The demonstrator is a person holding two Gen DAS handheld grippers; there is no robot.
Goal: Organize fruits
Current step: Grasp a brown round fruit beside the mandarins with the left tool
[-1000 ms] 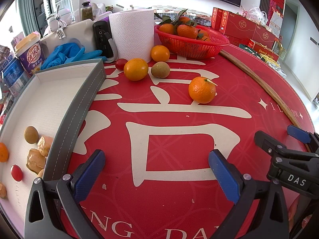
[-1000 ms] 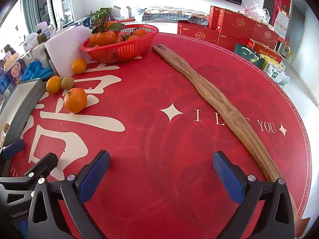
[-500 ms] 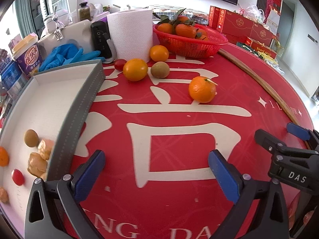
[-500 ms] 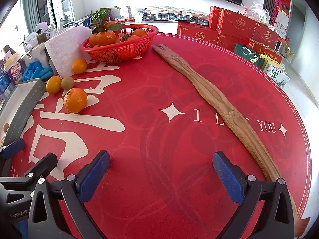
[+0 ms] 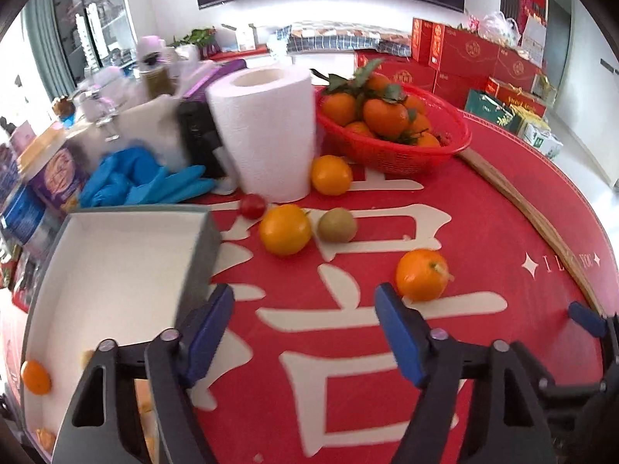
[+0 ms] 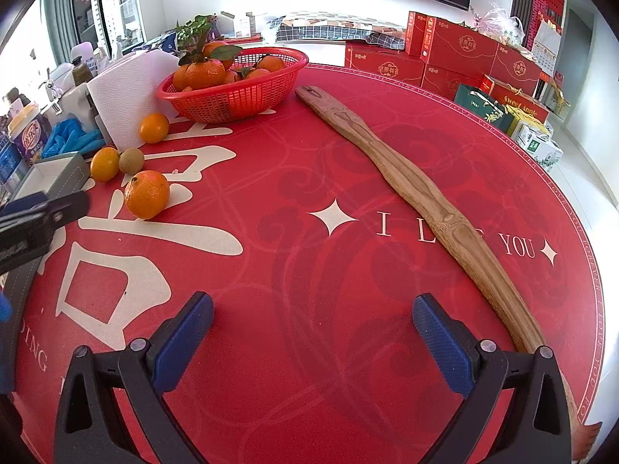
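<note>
With jaws spread wide and empty, the left gripper [image 5: 303, 332] is facing the firm, roll-prone mandarin [image 5: 421, 274] just beside the kiwi [image 5: 336, 224], best pinched across its middle, while the right gripper [image 6: 309, 336] is hanging equally open.

A: The left gripper [image 5: 303, 323] shows two black plastic arms, each with a triangular cut-out, tipped with blue textured pads.

B: Round silver rivets sit at the joints behind each pad.

A: The right gripper [image 6: 313, 332] has the same build: black frame, blue dimpled pads, silver rivets.

B: Its blue tip and black frame also edge into the left camera's view.
</note>
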